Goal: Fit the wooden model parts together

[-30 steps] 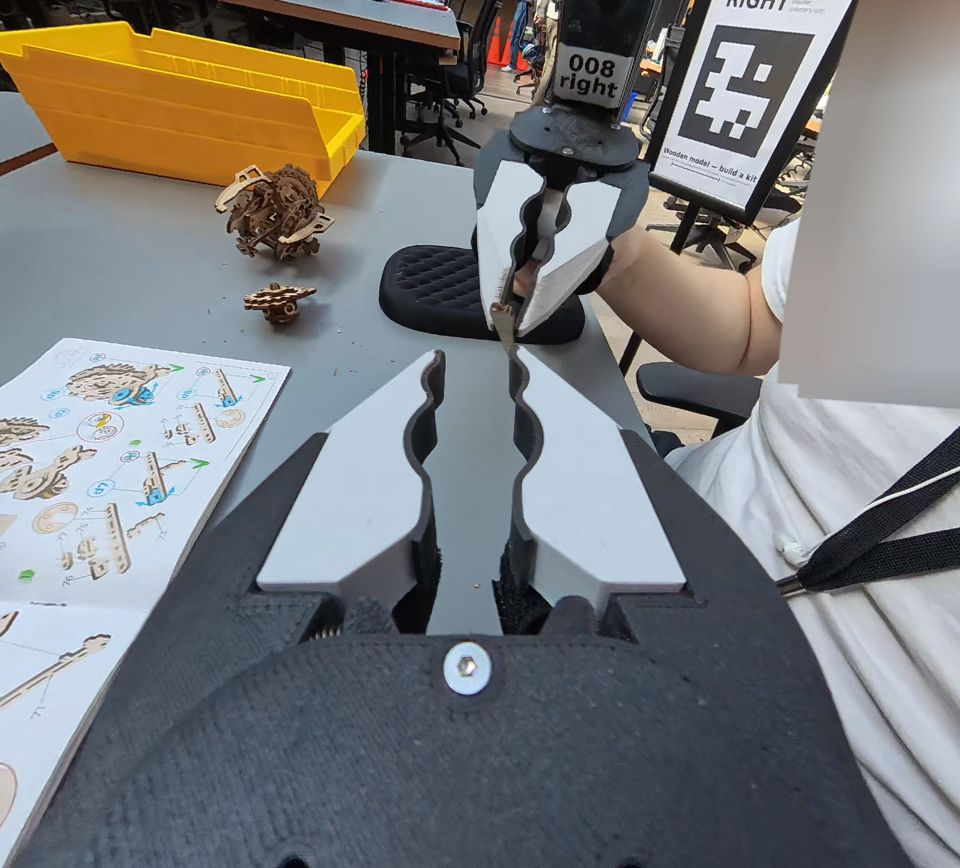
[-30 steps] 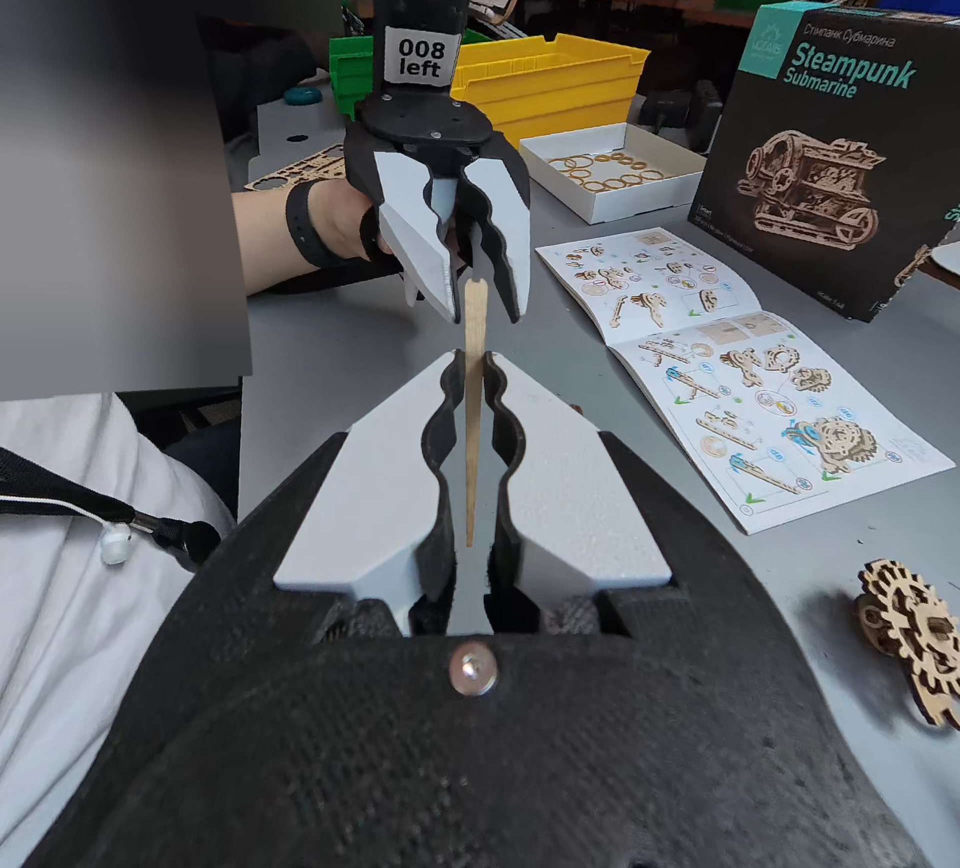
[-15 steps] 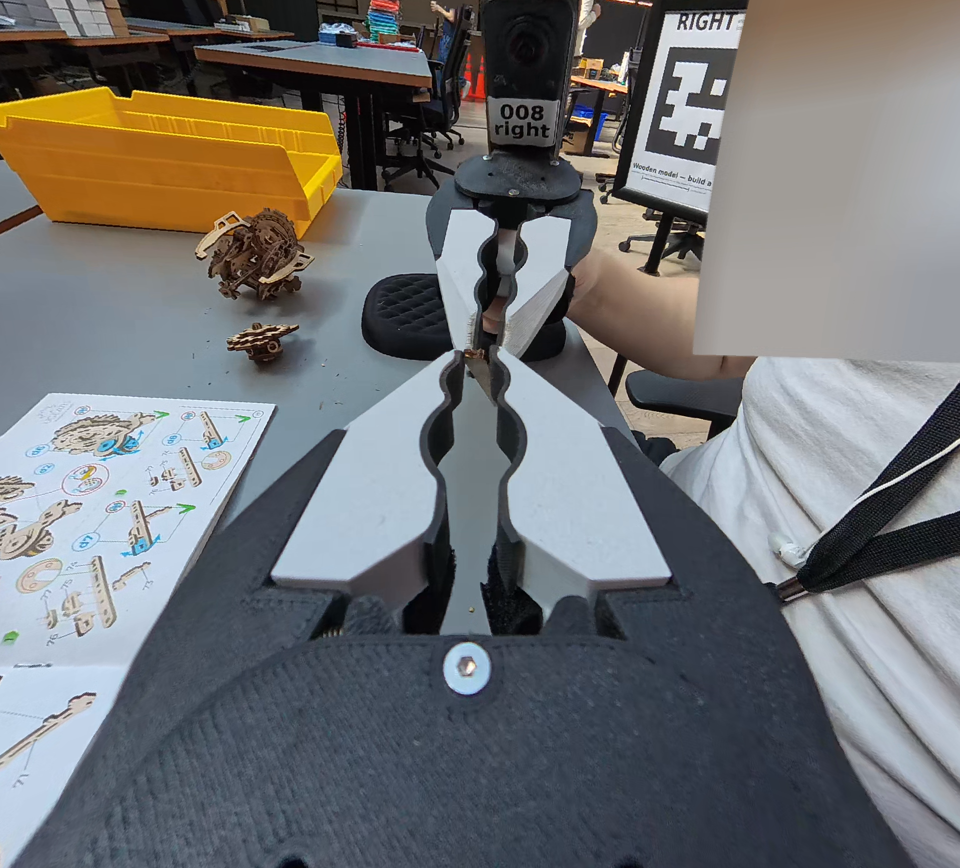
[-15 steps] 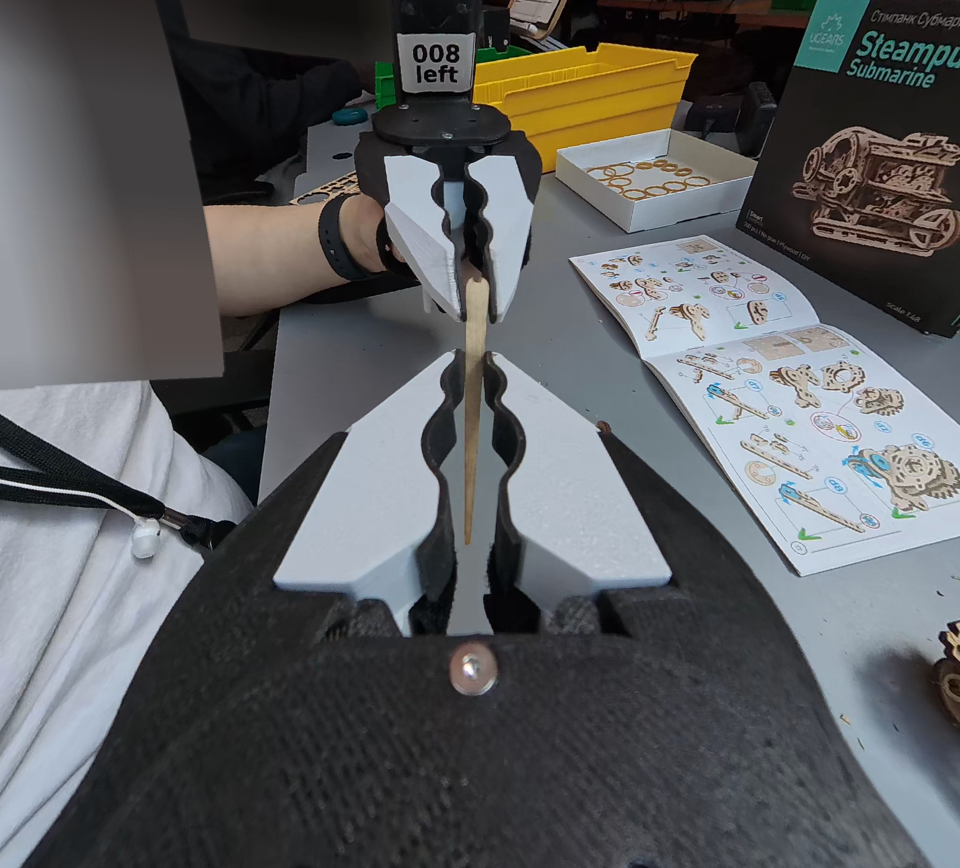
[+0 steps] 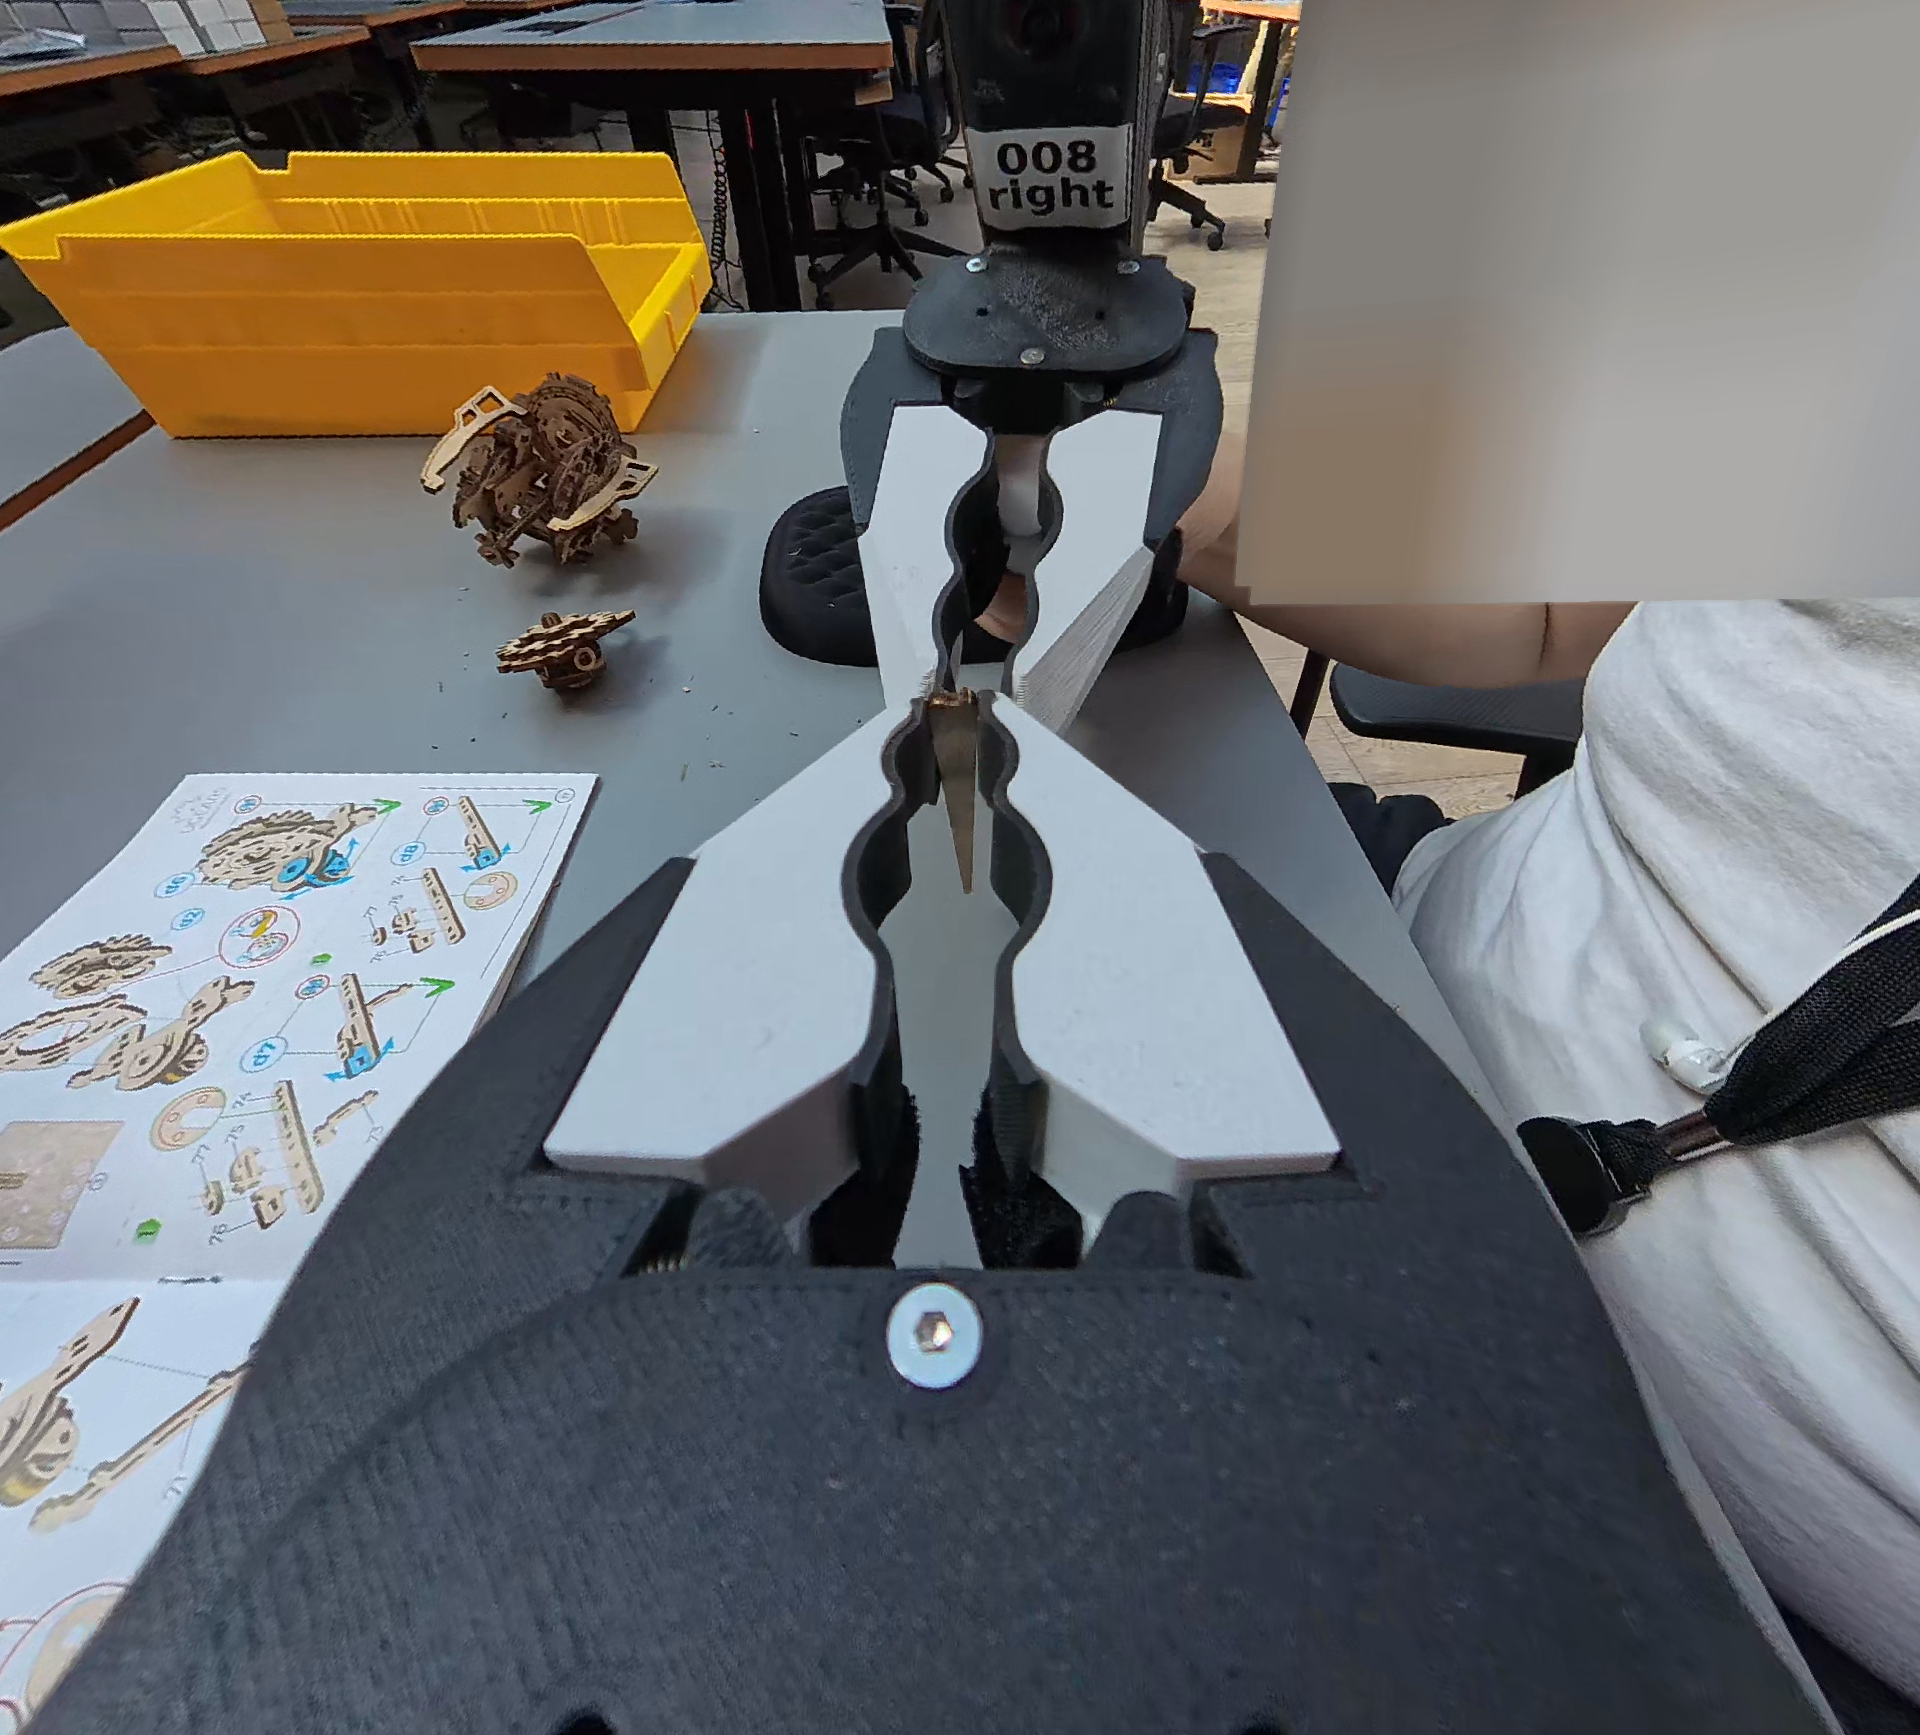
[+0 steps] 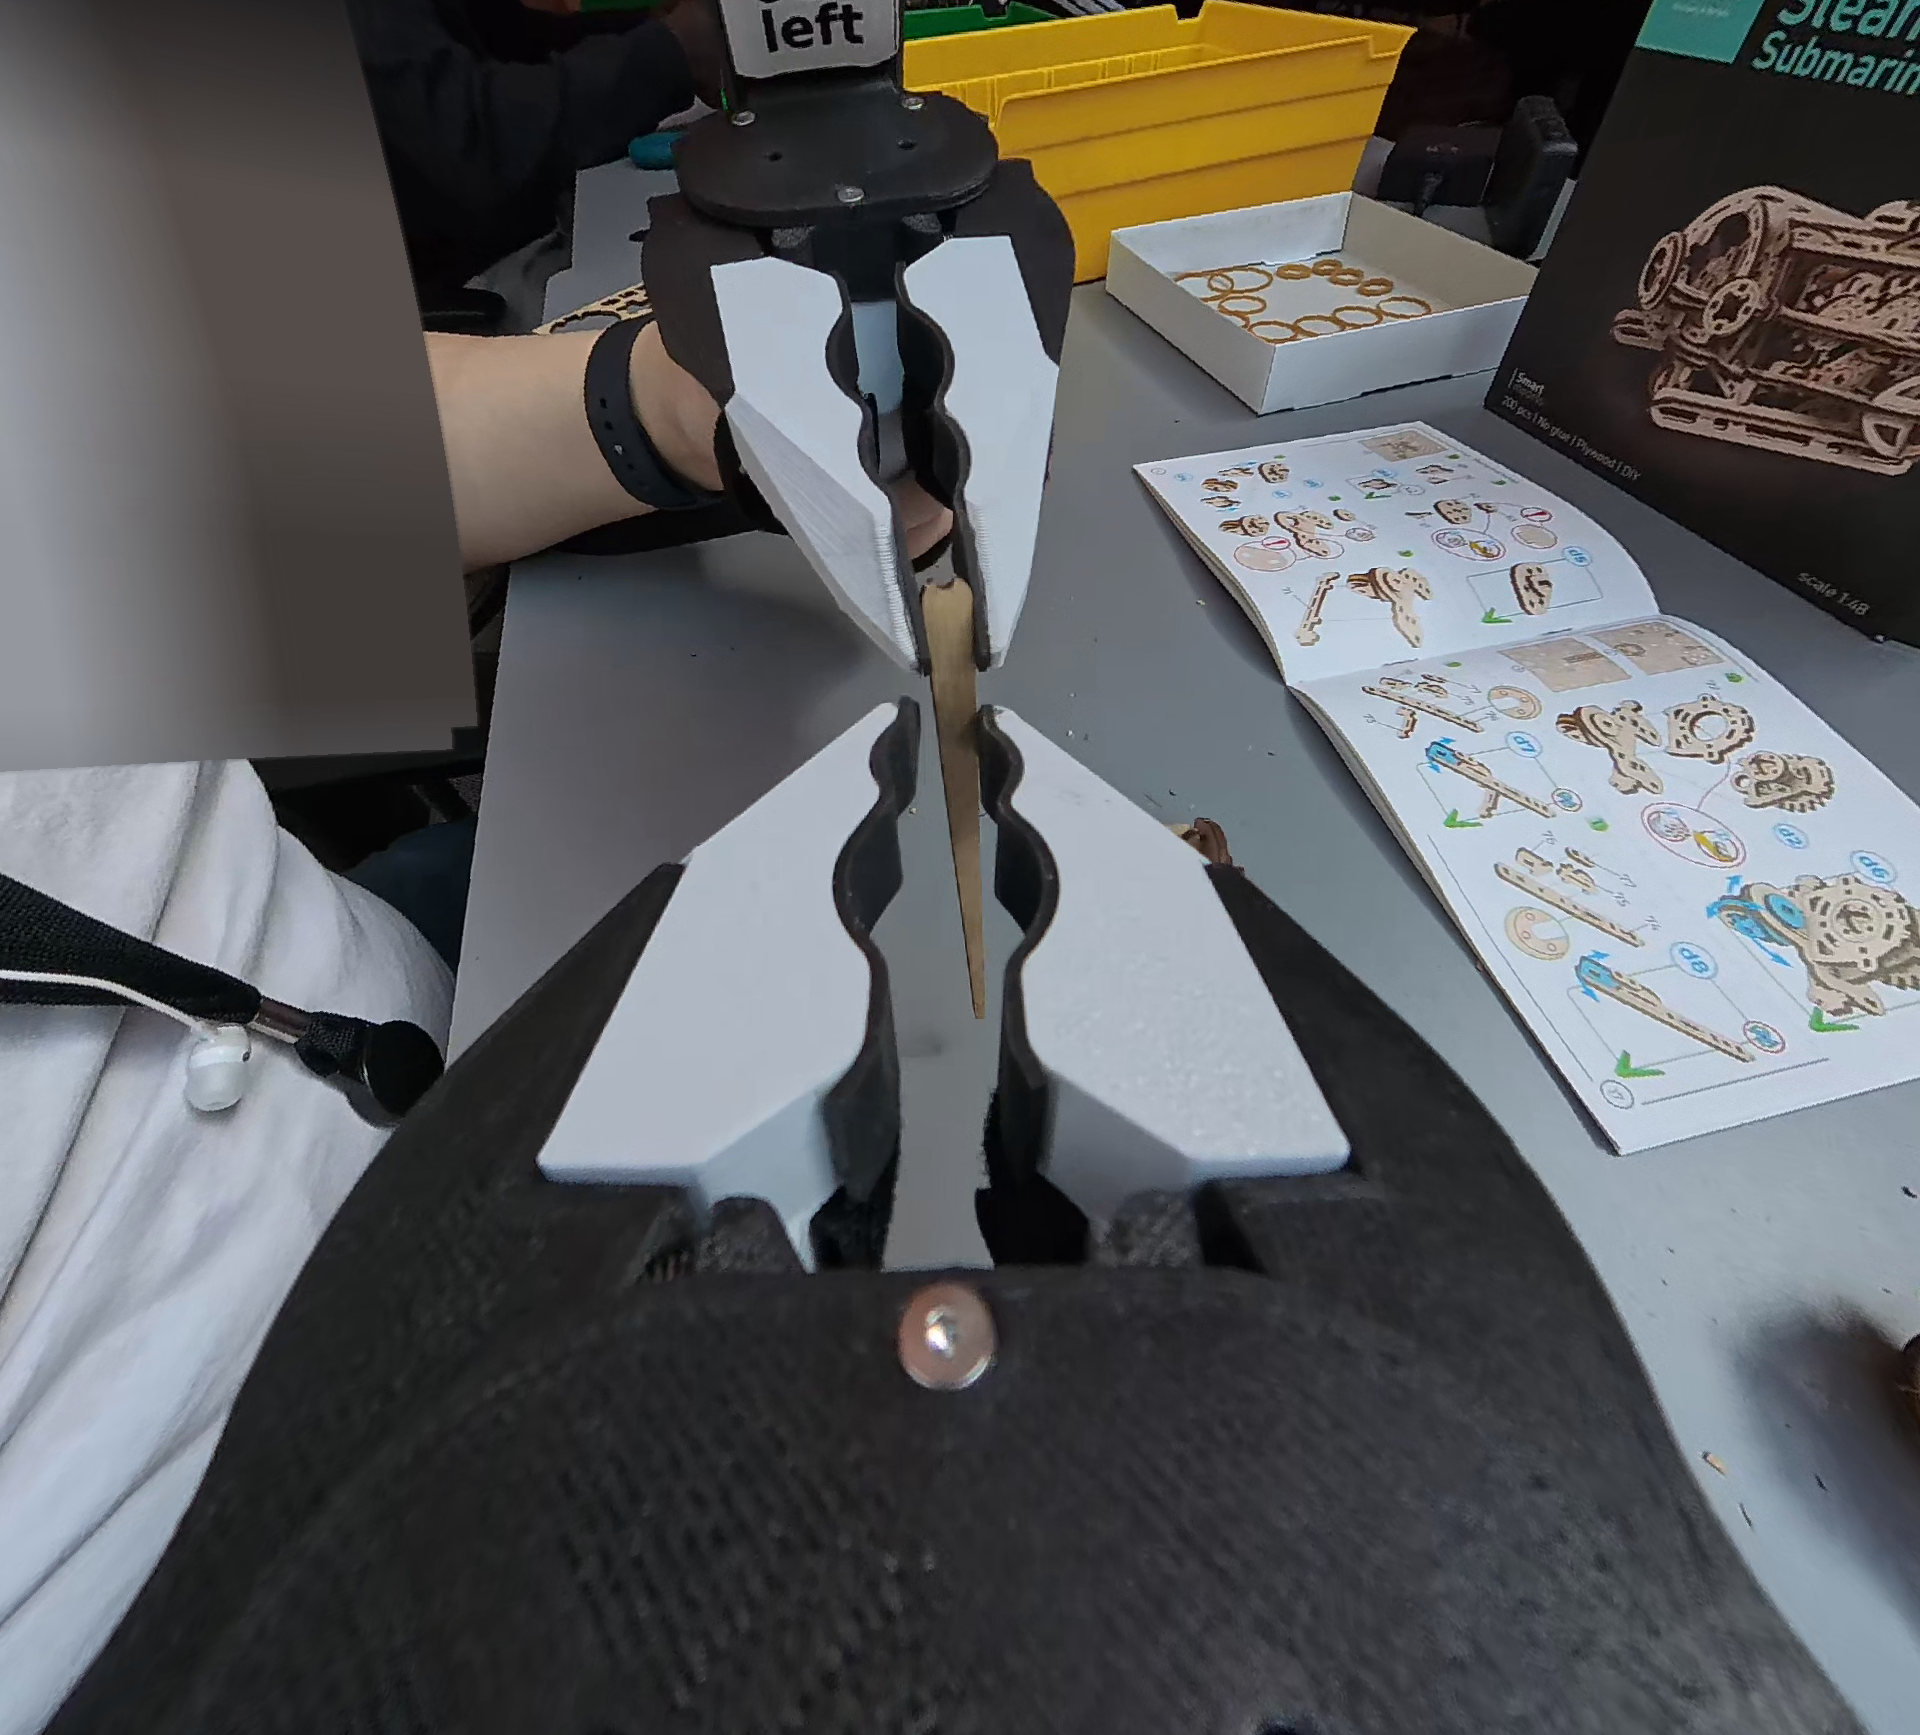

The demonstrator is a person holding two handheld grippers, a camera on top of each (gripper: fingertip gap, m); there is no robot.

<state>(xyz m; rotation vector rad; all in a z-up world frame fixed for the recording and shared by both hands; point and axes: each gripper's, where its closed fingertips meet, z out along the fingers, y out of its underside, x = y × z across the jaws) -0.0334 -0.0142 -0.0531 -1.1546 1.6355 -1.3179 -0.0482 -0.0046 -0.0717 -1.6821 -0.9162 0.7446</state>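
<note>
A thin flat wooden stick (image 6: 958,812) spans between my two grippers, which face each other tip to tip above the grey table (image 5: 260,605). My right gripper (image 6: 948,721) is shut on the stick's tapered half. My left gripper (image 5: 951,709) is shut on the other end, which shows in the left wrist view as a wooden stick (image 5: 961,802) between its fingers. The left gripper shows in the right wrist view (image 6: 951,651), and the right gripper in the left wrist view (image 5: 977,677). A wooden gear assembly (image 5: 535,480) and a small gear part (image 5: 566,646) lie on the table.
An open instruction booklet (image 6: 1558,750) lies beside the grippers, also in the left wrist view (image 5: 260,958). A yellow bin (image 5: 364,293), a white tray of wooden rings (image 6: 1320,314), the dark kit box (image 6: 1766,231) and a black pad (image 5: 810,563) stand around. A person's torso is close. The tips of both grippers are at nearly the same place. The wooden gear assembly (image 5: 535,480) is about 30 cm from both grippers' fingertips.
The left gripper has moved in onto the stick's free end and closed from open to shut on it. The right gripper has kept hold of the stick, which now tilts slightly.
</note>
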